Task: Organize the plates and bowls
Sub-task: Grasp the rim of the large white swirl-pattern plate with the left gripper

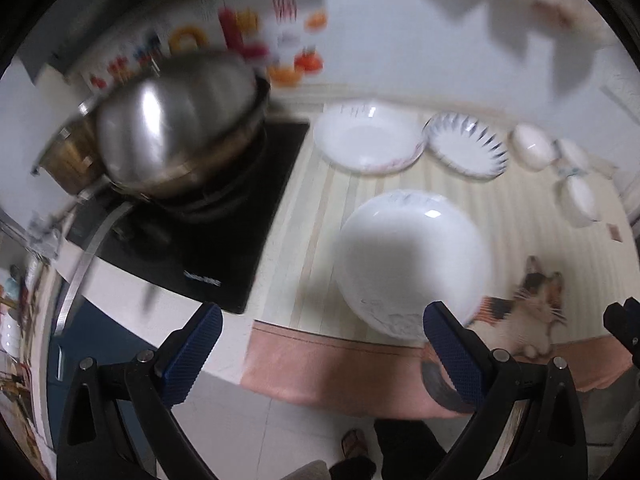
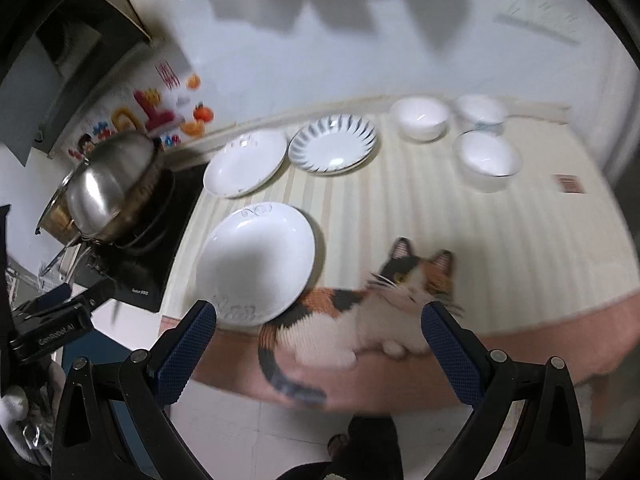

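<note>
Two tongs — left tongs (image 1: 320, 340), right tongs (image 2: 320, 340) — are held wide, empty; the near plate (image 2: 256, 264) could be chipped if gripped off-centre.

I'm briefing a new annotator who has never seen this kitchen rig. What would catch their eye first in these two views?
Probably the calico cat picture printed on the tablecloth's near edge, right ahead of the open right gripper. Next, the big white plate lying just left of it, nearest of three plates. Then the shiny steel pot on the black cooktop at far left.
</note>
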A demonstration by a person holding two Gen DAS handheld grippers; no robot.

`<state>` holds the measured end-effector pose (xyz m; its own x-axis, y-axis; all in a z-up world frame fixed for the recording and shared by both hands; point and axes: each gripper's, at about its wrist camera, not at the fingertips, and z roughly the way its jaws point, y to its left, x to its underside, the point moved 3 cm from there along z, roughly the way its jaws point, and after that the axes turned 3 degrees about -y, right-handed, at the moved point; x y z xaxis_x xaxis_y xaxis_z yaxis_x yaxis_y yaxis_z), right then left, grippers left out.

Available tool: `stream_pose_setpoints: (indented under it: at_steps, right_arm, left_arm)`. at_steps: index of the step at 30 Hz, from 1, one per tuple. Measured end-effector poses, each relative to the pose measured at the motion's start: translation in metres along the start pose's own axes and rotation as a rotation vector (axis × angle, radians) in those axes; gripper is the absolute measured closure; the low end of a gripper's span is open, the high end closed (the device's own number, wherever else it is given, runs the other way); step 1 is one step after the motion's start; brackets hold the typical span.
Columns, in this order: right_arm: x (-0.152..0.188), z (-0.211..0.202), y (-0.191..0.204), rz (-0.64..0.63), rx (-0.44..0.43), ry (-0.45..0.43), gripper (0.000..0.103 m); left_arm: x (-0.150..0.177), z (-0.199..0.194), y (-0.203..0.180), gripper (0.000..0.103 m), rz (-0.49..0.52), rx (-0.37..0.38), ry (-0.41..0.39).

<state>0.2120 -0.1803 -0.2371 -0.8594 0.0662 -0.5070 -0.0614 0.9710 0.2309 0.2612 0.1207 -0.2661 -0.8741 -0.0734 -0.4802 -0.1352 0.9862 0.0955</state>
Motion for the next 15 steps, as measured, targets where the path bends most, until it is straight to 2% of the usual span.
stream_pose_setpoints:
  at_steps: [4,9,12,14,15]
  right_arm:
    - [-0.023,0.093,-0.005,-0.042,-0.054,0.104,0.0]
    - [-0.036,0.181,-0.004,-0.089,-0.098,0.248,0.005]
    - [-0.04,0.226,0.001,-0.107,-0.148,0.326,0.017]
    - [-0.036,0.242,0.003,-0.119,-0.162,0.373,0.031]
    - [-0.035,0.256,0.005,-0.126,-0.176,0.407,0.034]
  left_arm:
    - [-0.01,0.075,-0.002,0.003,-0.028,0.018,0.148]
    - [-0.018,0.138,-0.006,0.01,-0.067,0.046,0.262]
    - [-0.017,0.163,-0.011,0.016,-0.062,0.062,0.314]
    - [-0.014,0.177,-0.014,0.027,-0.058,0.064,0.351]
    - [-0.013,0.182,-0.015,0.03,-0.06,0.074,0.37]
